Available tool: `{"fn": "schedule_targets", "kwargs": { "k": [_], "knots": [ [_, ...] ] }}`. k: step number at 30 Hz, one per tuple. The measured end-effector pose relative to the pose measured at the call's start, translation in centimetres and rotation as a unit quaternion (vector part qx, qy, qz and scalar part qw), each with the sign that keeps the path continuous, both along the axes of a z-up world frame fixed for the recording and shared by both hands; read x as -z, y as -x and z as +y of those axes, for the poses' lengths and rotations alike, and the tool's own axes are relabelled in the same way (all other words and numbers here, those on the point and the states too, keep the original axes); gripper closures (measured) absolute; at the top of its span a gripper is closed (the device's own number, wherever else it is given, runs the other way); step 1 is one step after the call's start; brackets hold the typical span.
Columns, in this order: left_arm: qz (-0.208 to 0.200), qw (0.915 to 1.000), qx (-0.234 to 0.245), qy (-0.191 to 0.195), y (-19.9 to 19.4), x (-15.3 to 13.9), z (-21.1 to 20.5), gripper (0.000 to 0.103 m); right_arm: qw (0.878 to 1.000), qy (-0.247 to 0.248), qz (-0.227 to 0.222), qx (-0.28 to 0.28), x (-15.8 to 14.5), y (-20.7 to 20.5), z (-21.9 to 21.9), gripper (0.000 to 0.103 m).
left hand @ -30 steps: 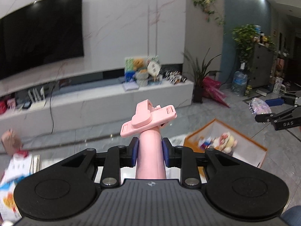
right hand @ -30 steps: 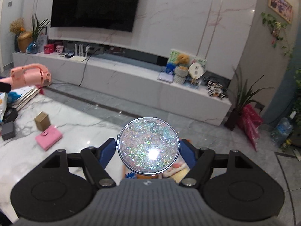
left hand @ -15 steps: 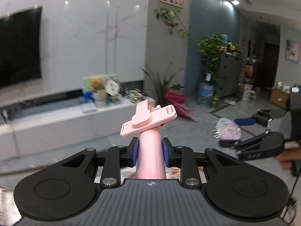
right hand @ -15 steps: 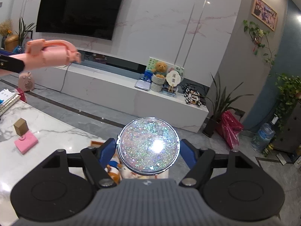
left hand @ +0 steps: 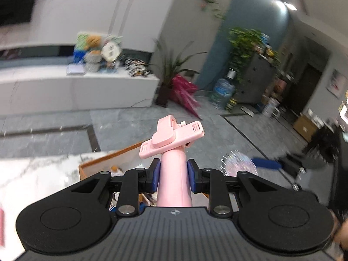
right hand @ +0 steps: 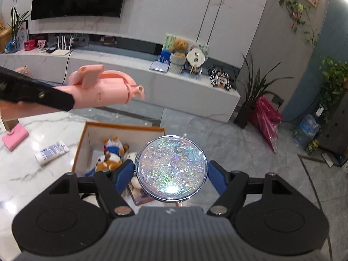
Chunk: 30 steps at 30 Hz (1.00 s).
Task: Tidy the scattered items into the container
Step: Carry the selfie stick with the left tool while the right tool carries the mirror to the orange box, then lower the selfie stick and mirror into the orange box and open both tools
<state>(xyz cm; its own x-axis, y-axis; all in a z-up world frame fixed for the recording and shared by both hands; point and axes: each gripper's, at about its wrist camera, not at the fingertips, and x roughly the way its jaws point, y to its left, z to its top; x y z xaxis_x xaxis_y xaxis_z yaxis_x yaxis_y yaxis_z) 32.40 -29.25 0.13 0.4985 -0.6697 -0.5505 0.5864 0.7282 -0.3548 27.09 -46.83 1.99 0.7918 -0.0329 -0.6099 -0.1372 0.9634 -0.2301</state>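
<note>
Blue-padded jaws of the left gripper [left hand: 173, 175] clamp a pink plastic clip-topped handle [left hand: 173, 152], while the right gripper [right hand: 171, 174] grips a round glitter-filled mirror [right hand: 172, 168]. At ten o'clock from the mirror, an orange-rimmed cardboard box [right hand: 87, 134] holds plush toys [right hand: 112, 152] on the white marble table [right hand: 26, 169].

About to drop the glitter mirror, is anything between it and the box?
Nothing visible blocks it. The glitter mirror in the right claw hangs over the open box, with plush toys already lying inside.
</note>
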Motion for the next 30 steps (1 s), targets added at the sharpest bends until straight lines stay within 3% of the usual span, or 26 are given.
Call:
{"fn": "schedule_targets", "kwargs": {
  "k": [4, 10, 16, 30],
  "knots": [
    [0.051, 0.9969, -0.054, 0.026, -2.2, 3.3, -0.5, 0.072, 1.000, -0.011, 0.011, -0.002, 2.0, -0.8, -0.3, 0.027],
    [0.078, 0.9886, -0.127, 0.018, -3.3, 7.1, -1.1, 0.072, 0.999, -0.013, 0.033, -0.007, 4.9, -2.1, -0.6, 0.027],
    [0.063, 0.9788, -0.195, -0.007, -2.4, 8.9, -1.1, 0.072, 0.999, -0.018, 0.047, -0.008, 6.9, -3.5, -1.1, 0.027],
    [0.046, 0.9603, -0.271, -0.044, 0.2, 11.0, -3.1, 0.073, 0.997, -0.013, 0.076, -0.027, 10.3, -5.1, -0.5, 0.027]
  ]
}}
